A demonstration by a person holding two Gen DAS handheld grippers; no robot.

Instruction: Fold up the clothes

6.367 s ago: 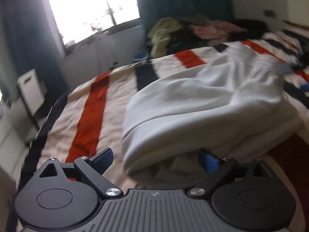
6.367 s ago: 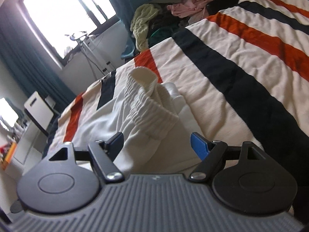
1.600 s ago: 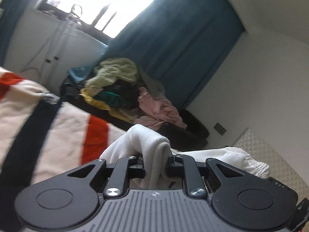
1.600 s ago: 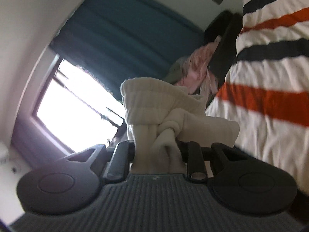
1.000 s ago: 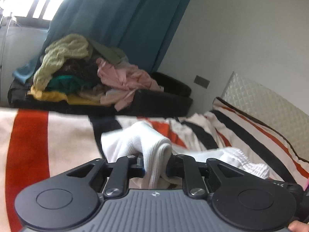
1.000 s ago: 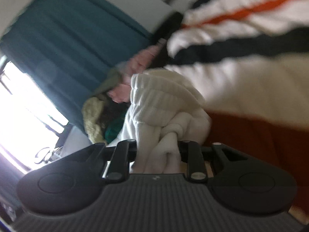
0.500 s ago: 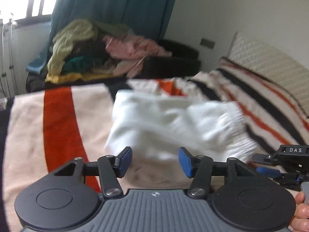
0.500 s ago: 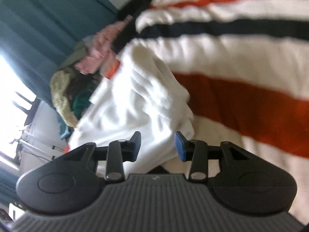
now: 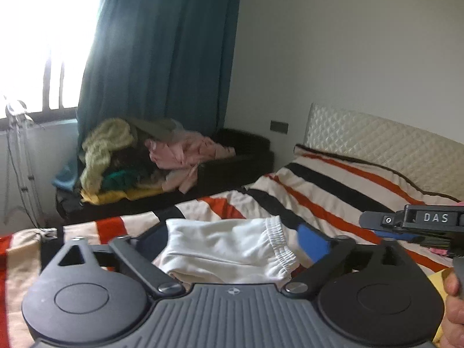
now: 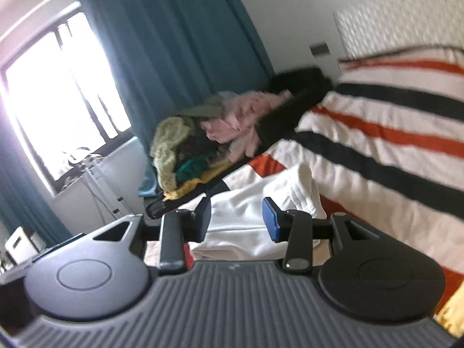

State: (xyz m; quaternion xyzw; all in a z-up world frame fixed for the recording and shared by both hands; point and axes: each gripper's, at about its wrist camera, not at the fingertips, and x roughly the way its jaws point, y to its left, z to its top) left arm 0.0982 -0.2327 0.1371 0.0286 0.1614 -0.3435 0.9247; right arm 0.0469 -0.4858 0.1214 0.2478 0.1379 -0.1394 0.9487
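While both jaws gape empty | white garment [image 9: 220, 249] lies folded on striped bed [image 9: 333, 191] | risk: left gripper [image 9: 232, 246], right gripper [image 10: 236, 217] snagging, unfolding layers.

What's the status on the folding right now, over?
Left gripper open, empty. Right gripper open, empty. White shorts lie folded on the striped bedspread, free of both. Nothing in the way.

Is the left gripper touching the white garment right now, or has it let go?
Apart. In the left wrist view the left gripper stands wide open, and the folded white garment lies on the striped bedspread beyond and between its fingers, which clamp no cloth.
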